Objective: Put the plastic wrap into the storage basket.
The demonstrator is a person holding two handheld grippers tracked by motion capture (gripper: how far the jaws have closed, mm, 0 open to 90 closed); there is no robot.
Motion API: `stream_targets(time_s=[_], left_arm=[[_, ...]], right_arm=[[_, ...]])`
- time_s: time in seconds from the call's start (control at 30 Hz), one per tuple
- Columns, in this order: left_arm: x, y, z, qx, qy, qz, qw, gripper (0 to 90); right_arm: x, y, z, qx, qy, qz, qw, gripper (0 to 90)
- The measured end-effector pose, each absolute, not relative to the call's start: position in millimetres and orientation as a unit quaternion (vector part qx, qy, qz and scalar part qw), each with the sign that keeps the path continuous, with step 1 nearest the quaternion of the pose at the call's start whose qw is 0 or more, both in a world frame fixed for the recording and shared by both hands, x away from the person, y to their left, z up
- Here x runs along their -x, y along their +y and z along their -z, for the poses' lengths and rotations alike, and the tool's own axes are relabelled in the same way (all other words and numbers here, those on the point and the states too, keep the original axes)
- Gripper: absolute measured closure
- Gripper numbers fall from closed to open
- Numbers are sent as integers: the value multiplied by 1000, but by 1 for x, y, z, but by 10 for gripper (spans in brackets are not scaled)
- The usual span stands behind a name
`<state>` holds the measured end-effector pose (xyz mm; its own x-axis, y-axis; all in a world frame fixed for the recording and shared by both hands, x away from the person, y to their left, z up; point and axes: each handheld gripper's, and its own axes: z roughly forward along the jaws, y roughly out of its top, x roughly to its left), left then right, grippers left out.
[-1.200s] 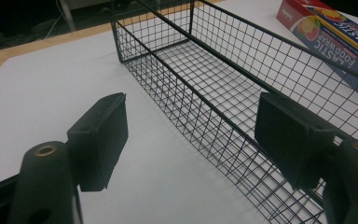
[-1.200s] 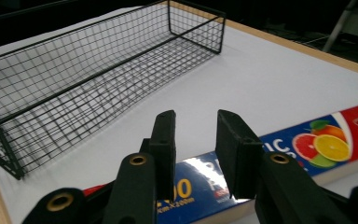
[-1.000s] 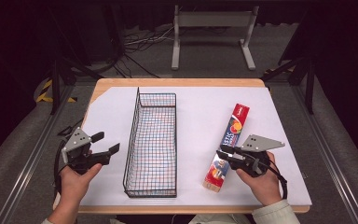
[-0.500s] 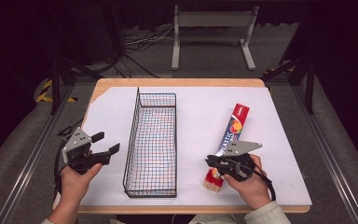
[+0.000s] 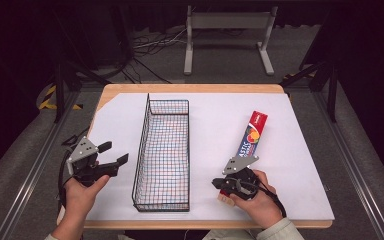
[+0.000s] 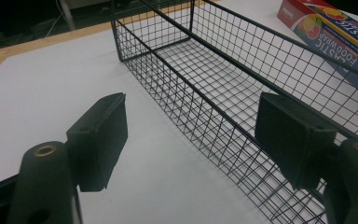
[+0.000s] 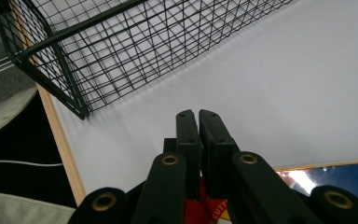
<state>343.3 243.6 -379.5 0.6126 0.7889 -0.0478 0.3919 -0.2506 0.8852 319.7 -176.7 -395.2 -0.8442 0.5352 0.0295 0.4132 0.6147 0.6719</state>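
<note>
Your work surface is a wooden table [image 5: 190, 88] covered by a smooth white sheet [image 5: 215, 120]. At its centre stands a long rectangular black wire basket [image 5: 162, 155] of fine square mesh. Right of it lies a slim cardboard box of plastic food wrap [image 5: 250, 136], printed "PLASTIC FOOD WRAP". Your right gripper [image 5: 221, 184] rests at the box's near end; its jaws have just closed flat together, nothing visibly between them. Your left gripper [image 5: 114, 154] is released, left of the basket.

Wooden table [image 5: 190, 88] carries a white sheet [image 5: 215, 120]. On it: wire basket [image 5: 163, 150] between both grippers; plastic-wrap box [image 5: 247, 142] beneath the right gripper [image 5: 219, 184].
</note>
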Motion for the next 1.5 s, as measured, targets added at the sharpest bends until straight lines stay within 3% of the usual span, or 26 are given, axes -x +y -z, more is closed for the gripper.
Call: stream_targets(time_s=[0.27,0.83,1.5], left_arm=[[-343,243,380,-764,384,-209,474,260],[-343,244,379,-764,383,-211,473,259],[-347,240,379,-763,382,-208,477,259]], right_arm=[[-319,-166,400,-265,907,-322,59,881],[-317,-148,404,-272,926,-253,64,900],[-307,-175,388,-323,929,-172,47,900]])
